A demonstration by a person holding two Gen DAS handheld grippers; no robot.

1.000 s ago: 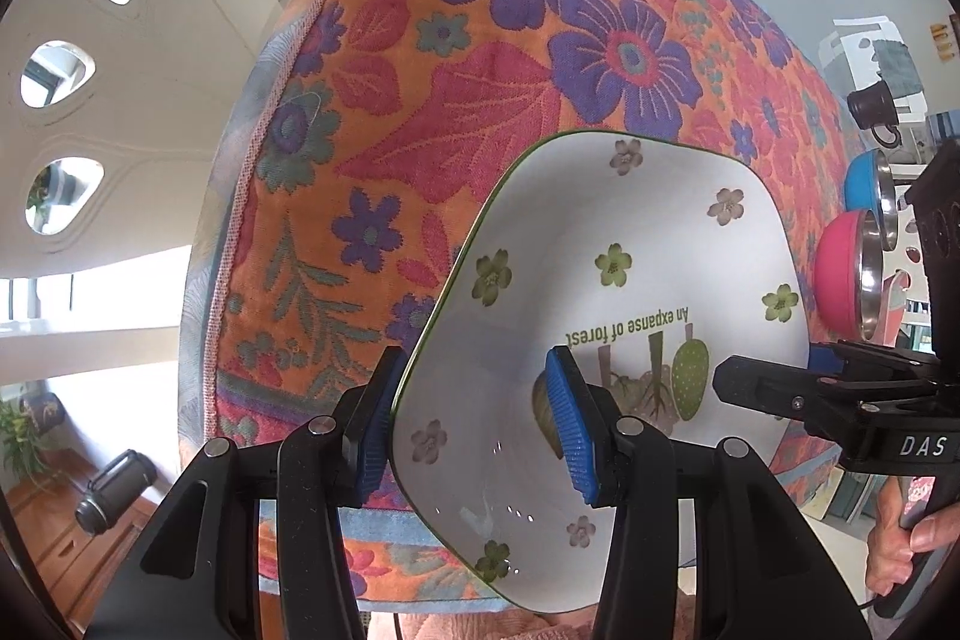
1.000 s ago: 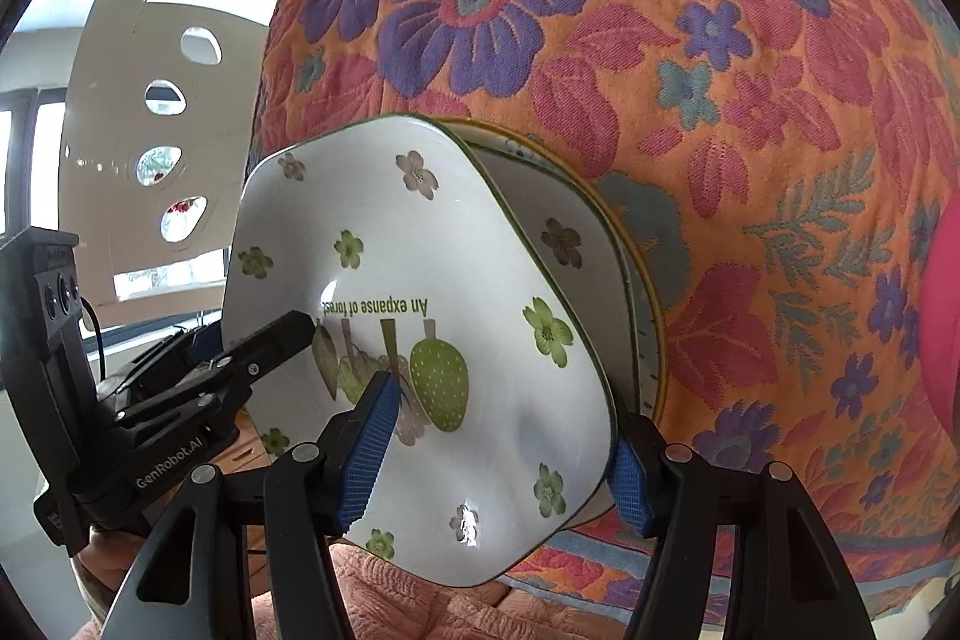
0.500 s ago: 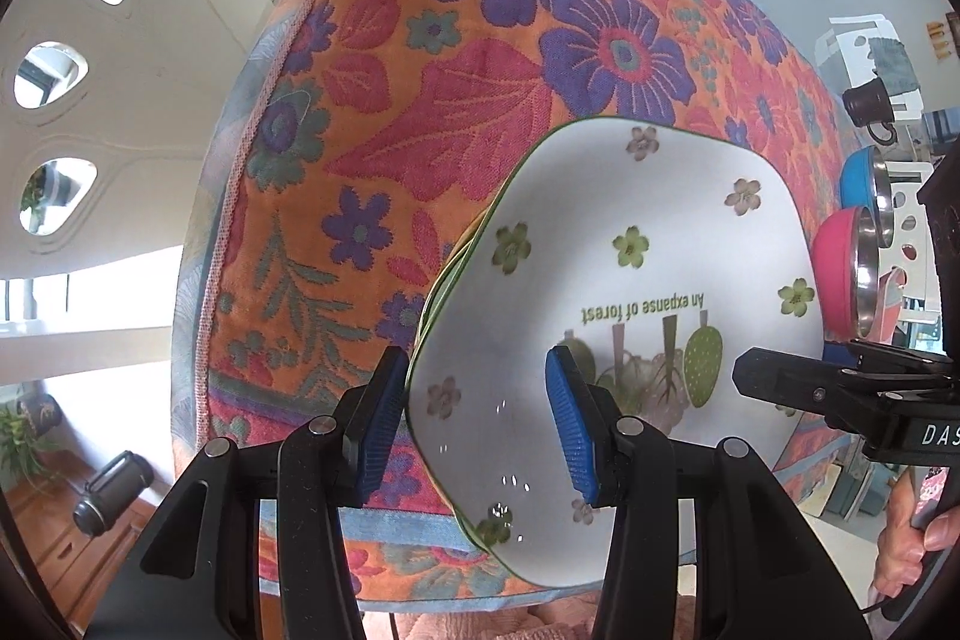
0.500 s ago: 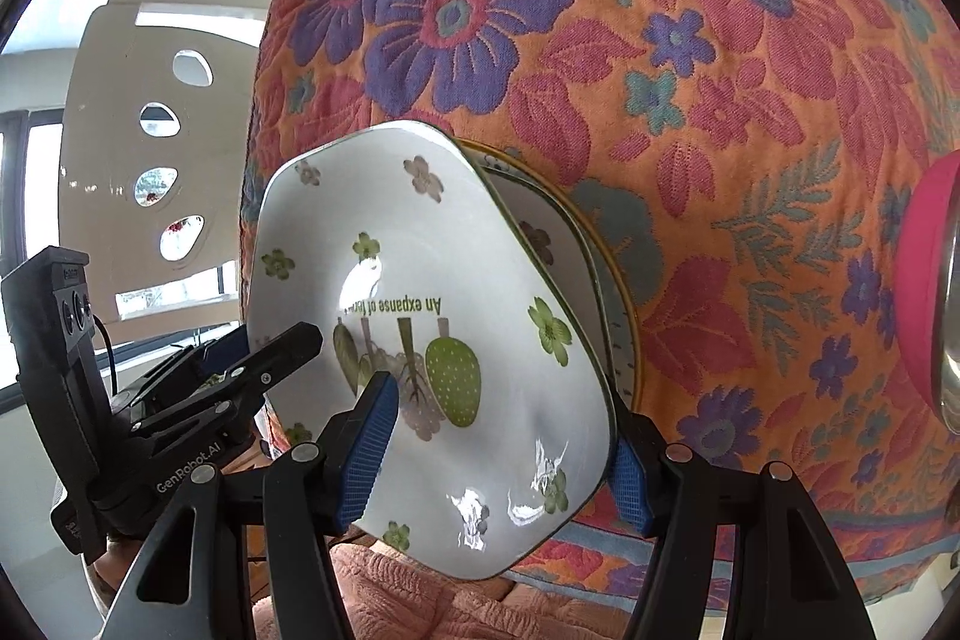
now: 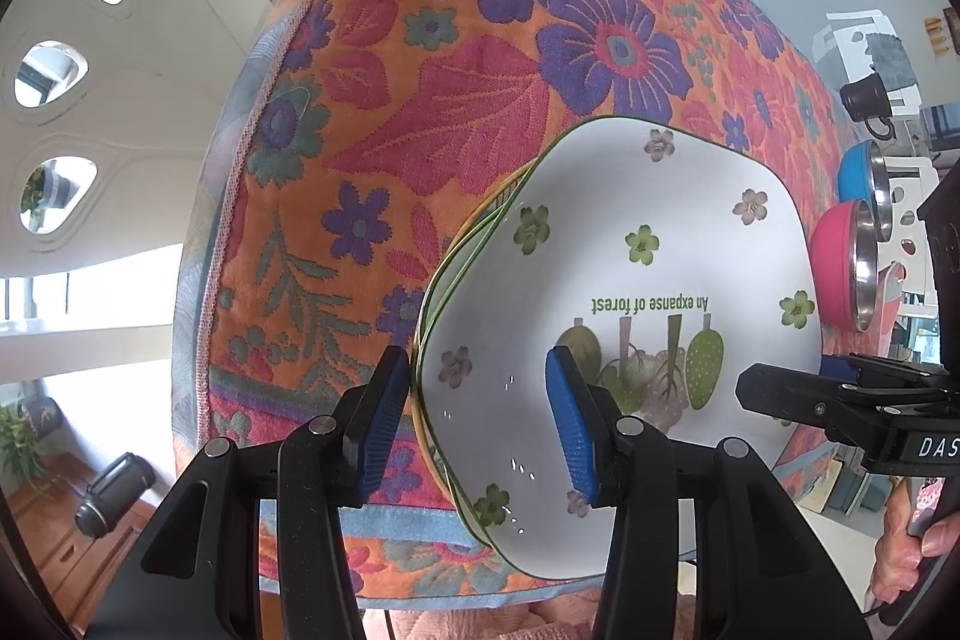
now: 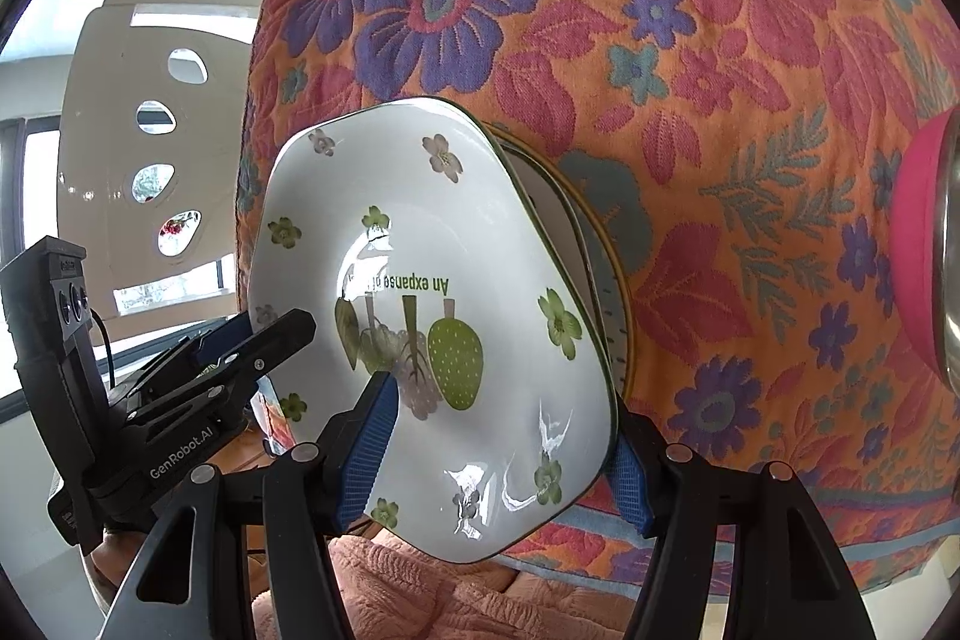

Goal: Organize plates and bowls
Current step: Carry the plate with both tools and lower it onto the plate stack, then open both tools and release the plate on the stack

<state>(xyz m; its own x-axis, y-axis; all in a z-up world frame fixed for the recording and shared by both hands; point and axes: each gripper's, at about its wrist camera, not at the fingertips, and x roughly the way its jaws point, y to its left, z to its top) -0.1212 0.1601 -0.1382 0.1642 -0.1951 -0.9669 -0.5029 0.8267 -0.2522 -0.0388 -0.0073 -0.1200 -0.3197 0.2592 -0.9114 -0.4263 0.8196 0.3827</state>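
Plate (image 5: pixel 630 244) with the forest print, glazed ceramic: stiff, slick, chippable, sitting on a stack above the flowered tablecloth (image 5: pixel 480 40).
Left gripper (image 5: pixel 474 424) and right gripper (image 6: pixel 498 448) each pinch opposite rims; that's the spot.

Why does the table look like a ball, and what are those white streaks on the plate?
Both views: fisheye lens bulges the floral tablecloth and blacks out the corners. Right wrist view: window glare streaks the white plate near its lower edge and washes over its lettering. Left wrist view: only small glints on it.
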